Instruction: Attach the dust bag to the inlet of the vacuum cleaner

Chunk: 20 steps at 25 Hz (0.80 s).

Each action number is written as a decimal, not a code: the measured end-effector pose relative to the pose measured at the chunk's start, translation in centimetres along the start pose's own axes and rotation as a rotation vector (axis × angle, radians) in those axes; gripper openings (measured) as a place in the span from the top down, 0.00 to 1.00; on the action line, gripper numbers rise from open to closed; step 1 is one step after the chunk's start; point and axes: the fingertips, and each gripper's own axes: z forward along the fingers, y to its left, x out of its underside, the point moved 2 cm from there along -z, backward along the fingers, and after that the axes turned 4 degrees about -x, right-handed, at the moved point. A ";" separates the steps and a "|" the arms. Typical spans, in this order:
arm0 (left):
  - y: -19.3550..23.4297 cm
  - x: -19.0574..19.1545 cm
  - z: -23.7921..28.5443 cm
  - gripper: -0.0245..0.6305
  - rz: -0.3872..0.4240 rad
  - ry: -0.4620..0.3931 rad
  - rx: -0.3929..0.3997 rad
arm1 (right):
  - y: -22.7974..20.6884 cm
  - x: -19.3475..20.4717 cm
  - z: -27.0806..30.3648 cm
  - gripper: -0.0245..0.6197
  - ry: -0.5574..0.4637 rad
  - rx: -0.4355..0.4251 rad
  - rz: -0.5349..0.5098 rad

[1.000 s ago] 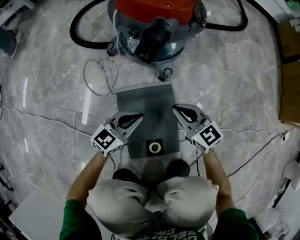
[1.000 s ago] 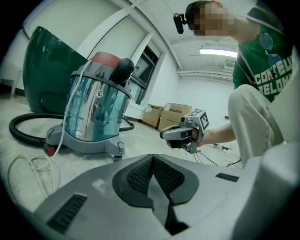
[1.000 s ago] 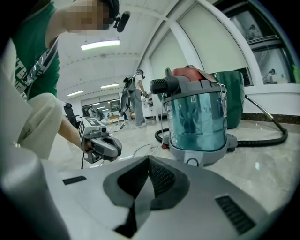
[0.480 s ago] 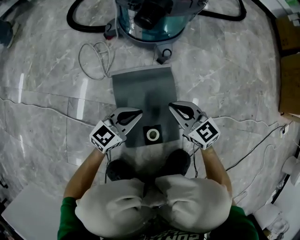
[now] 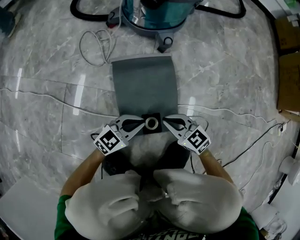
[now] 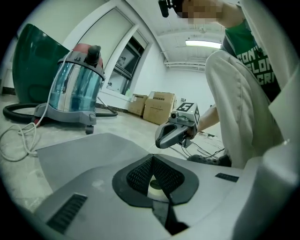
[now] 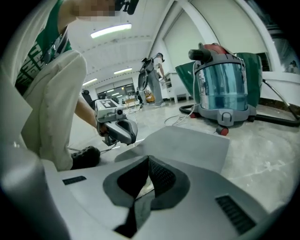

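The vacuum cleaner (image 5: 154, 14) stands at the frame's top edge. Below it, at centre, the grey dust bag (image 5: 145, 84) lies flat on the floor (image 5: 225, 84), probably light and limp. The left gripper (image 5: 139, 125) and right gripper (image 5: 167, 123), both closed on nothing, flank its stiffer-looking black collar (image 5: 157, 116), the likeliest hold, around the ring (image 5: 146, 123).

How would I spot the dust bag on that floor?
Find the teal vacuum cleaner. Flat on the floor before it lies the dust bag, a grey rectangle. Unlike the white cable looped beside it, it has a white ring at one end.
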 end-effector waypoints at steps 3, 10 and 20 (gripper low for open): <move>-1.6 1.5 0.3 0.96 0.023 0.030 0.014 | 1.4 1.7 0.4 0.95 0.053 -0.042 -0.034; -4.4 4.6 1.0 0.96 0.043 0.104 0.042 | 2.5 5.0 1.0 0.95 0.139 -0.069 -0.080; -5.9 7.7 1.7 0.95 0.178 0.198 0.029 | 4.3 7.8 1.9 0.94 0.262 -0.093 -0.289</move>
